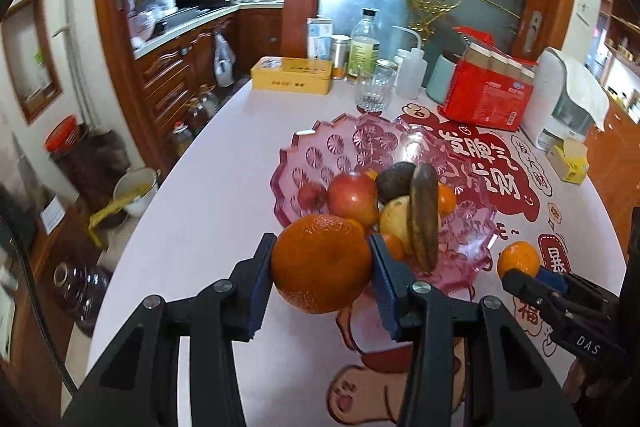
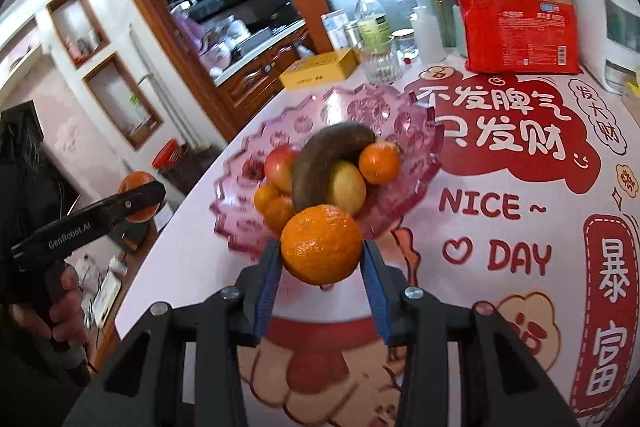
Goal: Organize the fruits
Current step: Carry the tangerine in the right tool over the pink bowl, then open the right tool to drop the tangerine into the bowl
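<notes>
A pink glass fruit bowl (image 1: 320,143) (image 2: 248,147) stands on the table and holds a red apple (image 1: 354,197), a dark overripe banana (image 1: 423,215) (image 2: 324,155), a yellow pear (image 2: 347,187), a dark avocado (image 1: 394,179) and small oranges (image 2: 379,158). My left gripper (image 1: 320,267) is shut on a large orange (image 1: 322,263), held above the table just in front of the bowl; it also shows at the left of the right wrist view (image 2: 140,197). My right gripper (image 2: 322,255) is shut on another orange (image 2: 322,245), held in front of the bowl, and shows in the left wrist view (image 1: 520,273).
The table has a white cloth with red print (image 2: 520,187). At the back stand a drinking glass (image 1: 374,91), bottles (image 1: 363,45), a yellow tin (image 1: 292,75), a red pack (image 1: 488,95) and a white appliance (image 1: 564,99). The table edge falls off to the left.
</notes>
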The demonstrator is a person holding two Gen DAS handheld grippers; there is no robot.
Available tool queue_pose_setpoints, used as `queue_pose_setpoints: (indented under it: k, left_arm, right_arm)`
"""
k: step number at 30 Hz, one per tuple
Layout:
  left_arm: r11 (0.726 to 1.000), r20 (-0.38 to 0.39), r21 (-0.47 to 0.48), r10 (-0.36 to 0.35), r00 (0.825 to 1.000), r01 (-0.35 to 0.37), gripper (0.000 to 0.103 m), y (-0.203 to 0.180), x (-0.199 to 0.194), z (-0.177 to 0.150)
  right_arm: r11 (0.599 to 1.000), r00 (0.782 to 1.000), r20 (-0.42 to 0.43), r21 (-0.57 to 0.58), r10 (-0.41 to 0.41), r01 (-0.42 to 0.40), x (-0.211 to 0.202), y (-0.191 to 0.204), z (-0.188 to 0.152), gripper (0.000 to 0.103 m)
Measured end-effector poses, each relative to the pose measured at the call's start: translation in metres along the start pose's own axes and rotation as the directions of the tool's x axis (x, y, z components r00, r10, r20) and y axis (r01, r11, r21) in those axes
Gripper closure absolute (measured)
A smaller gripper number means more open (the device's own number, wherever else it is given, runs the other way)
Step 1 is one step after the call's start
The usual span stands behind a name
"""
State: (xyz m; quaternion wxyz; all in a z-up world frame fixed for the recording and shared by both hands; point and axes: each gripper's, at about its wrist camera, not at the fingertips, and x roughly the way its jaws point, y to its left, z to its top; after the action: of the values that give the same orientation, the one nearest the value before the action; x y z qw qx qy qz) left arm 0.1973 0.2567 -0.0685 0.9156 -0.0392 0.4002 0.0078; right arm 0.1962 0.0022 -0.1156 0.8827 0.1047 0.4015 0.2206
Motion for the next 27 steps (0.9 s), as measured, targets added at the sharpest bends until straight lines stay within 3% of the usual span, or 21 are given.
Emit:
queue_pose_setpoints:
  k: [10, 17, 20, 22, 25, 27]
  left_arm:
    - [0.992, -0.074, 0.092, -0.082, 0.994, 0.089, 0.059, 0.012, 0.046, 0.034]
    - [0.984, -0.129, 0.062, -0.158, 0.979, 0.167, 0.059, 0.020, 0.063, 0.044]
    - [0.980, -0.148, 0.045, -0.187, 0.971, 0.196, 0.058, 0.021, 0.066, 0.044]
    - [0.978, -0.147, 0.047, -0.195, 0.970, 0.203, 0.050, 0.020, 0.065, 0.043]
    - [0.975, -0.129, 0.041, -0.210, 0.969, 0.217, 0.038, 0.018, 0.057, 0.042]
    - [0.975, -0.121, 0.040, -0.214, 0.969, 0.220, 0.036, 0.016, 0.051, 0.041]
  right_arm:
    - [0.990, 0.994, 0.049, 0.109, -0.100, 0.094, 0.022, 0.005, 0.012, 0.062]
    - [0.976, 0.985, 0.052, 0.152, -0.165, 0.155, 0.033, 0.007, 0.019, 0.061]
    - [0.970, 0.981, 0.060, 0.170, -0.187, 0.174, 0.033, 0.010, 0.019, 0.054]
    - [0.968, 0.979, 0.065, 0.177, -0.193, 0.179, 0.030, 0.011, 0.018, 0.047]
    - [0.966, 0.976, 0.068, 0.174, -0.205, 0.191, 0.024, 0.012, 0.015, 0.047]
    - [0.963, 0.976, 0.069, 0.188, -0.207, 0.191, 0.019, 0.010, 0.013, 0.047]
